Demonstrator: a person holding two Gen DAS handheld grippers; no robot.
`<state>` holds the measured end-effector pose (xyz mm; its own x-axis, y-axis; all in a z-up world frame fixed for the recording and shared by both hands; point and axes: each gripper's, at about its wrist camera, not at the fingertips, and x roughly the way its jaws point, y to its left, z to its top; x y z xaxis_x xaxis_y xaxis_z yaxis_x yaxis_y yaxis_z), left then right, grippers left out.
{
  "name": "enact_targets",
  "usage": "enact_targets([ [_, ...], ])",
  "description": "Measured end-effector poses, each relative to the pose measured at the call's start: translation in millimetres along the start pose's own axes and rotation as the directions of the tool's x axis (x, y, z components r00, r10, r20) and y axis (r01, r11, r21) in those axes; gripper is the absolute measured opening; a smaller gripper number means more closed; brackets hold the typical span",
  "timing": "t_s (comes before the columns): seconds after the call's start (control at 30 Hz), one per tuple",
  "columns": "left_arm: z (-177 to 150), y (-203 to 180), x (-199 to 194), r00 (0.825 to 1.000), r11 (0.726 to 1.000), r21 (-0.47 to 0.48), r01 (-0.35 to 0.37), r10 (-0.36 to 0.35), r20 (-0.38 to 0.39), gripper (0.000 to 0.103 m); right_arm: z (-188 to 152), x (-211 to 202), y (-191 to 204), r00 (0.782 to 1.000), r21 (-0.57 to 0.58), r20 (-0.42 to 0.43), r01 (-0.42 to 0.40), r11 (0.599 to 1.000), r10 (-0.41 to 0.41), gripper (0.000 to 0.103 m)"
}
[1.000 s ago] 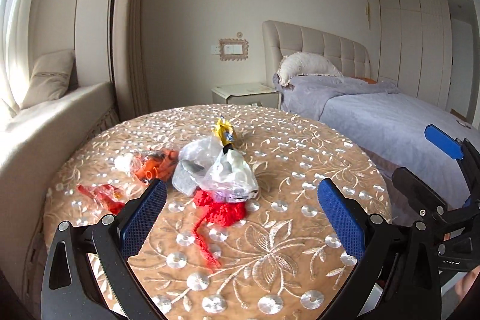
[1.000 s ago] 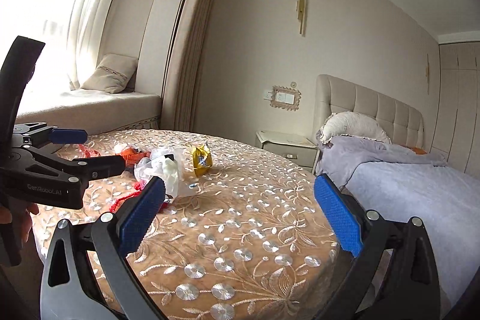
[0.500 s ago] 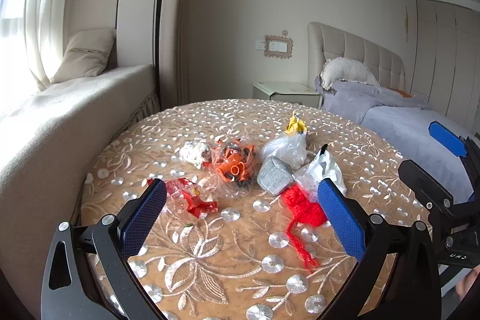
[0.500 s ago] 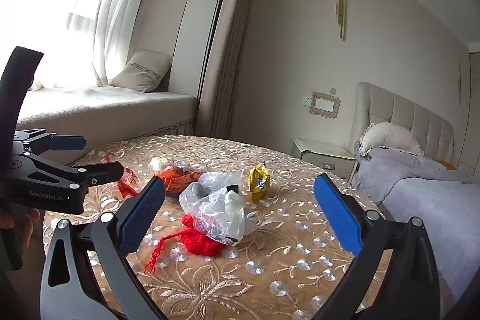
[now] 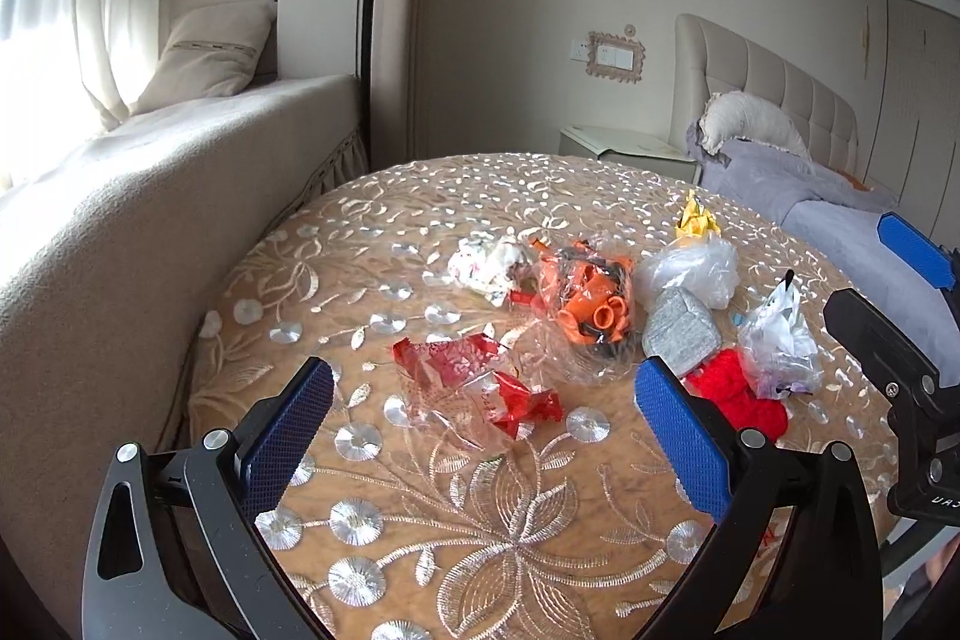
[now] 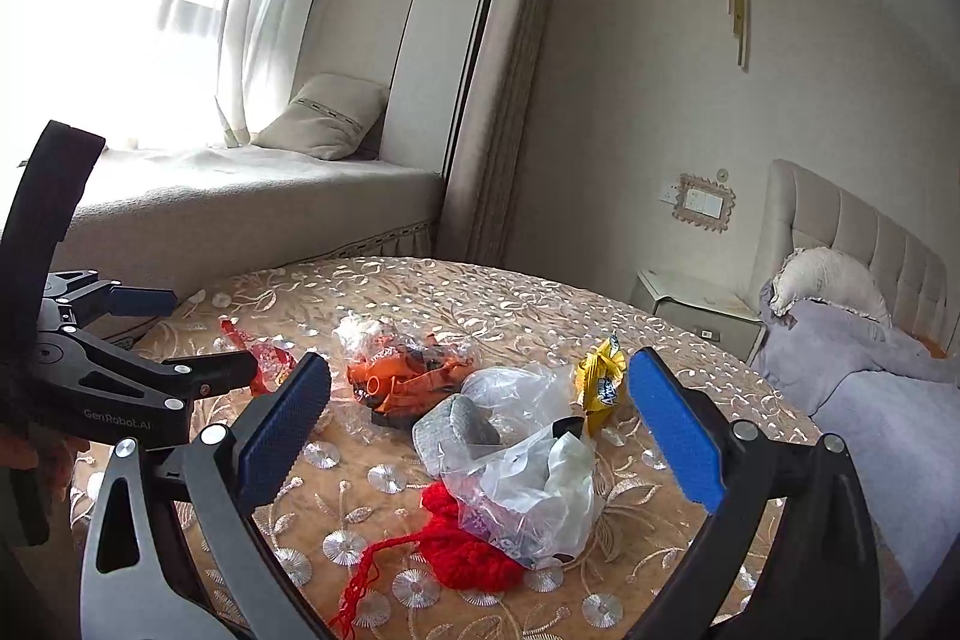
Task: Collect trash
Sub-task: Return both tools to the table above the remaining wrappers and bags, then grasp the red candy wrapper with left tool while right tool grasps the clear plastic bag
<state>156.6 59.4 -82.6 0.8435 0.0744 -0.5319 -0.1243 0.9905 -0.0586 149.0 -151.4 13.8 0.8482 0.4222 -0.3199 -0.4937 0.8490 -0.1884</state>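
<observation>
Trash lies on a round table with an embroidered gold cloth [image 5: 492, 514]. A red and clear wrapper [image 5: 480, 382] lies just ahead of my open, empty left gripper [image 5: 480, 436]. Behind it are an orange-filled clear bag [image 5: 588, 304], a white crumpled wad [image 5: 486, 262], a grey pad [image 5: 681, 328], clear plastic bags [image 5: 696, 268], red yarn [image 5: 738, 394] and a yellow wrapper [image 5: 693, 220]. My right gripper [image 6: 474, 424] is open and empty above a clear bag [image 6: 528, 490], the red yarn [image 6: 468, 550] and the yellow wrapper [image 6: 600, 382].
A cushioned window seat [image 5: 120, 196] with a pillow [image 5: 204, 58] runs along the table's left. A bed [image 6: 888, 400] and a nightstand [image 6: 696, 304] stand to the right. My left gripper [image 6: 126, 340] shows at the left of the right wrist view.
Both grippers have swung left and moved closer to the table. The red wrapper is now centred ahead of my left gripper, and the clear bag and yarn ahead of my right one.
</observation>
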Motion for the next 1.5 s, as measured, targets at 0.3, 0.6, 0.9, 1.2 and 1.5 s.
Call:
enact_targets([
  [0.3, 0.3, 9.8, 37.3, 0.994, 1.0, -0.013, 0.012, -0.013, -0.109, 0.099, -4.4, 26.4, 3.9, 0.999, -0.006, -0.033, -0.023, 1.0, 0.023, 0.099],
  [0.6, -6.0, 13.7, 78.1, 0.952, 0.992, -0.049, 0.115, -0.125, -0.279, 0.06, -6.6, 30.1, -5.9, 0.999, 0.019, -0.037, -0.017, 1.0, 0.017, 0.099],
  [0.9, 1.9, -2.3, 53.0, 0.978, 0.992, 0.033, 0.125, -0.117, -0.17, 0.027, -10.3, 25.5, -13.1, 0.996, 0.016, -0.091, 0.007, 1.0, -0.005, 0.099],
  [1.2, 13.6, -19.9, 24.1, 0.983, 0.984, 0.065, 0.163, -0.157, -0.09, 0.027, -21.2, 46.3, -26.9, 0.969, 0.066, -0.243, 0.052, 0.996, -0.035, 0.099],
  [1.5, 18.8, -21.5, 4.6, 0.984, 0.982, 0.069, 0.178, -0.176, -0.038, 0.027, -39.1, 76.1, -37.6, 0.906, 0.182, -0.419, 0.012, 0.983, 0.066, 0.058],
])
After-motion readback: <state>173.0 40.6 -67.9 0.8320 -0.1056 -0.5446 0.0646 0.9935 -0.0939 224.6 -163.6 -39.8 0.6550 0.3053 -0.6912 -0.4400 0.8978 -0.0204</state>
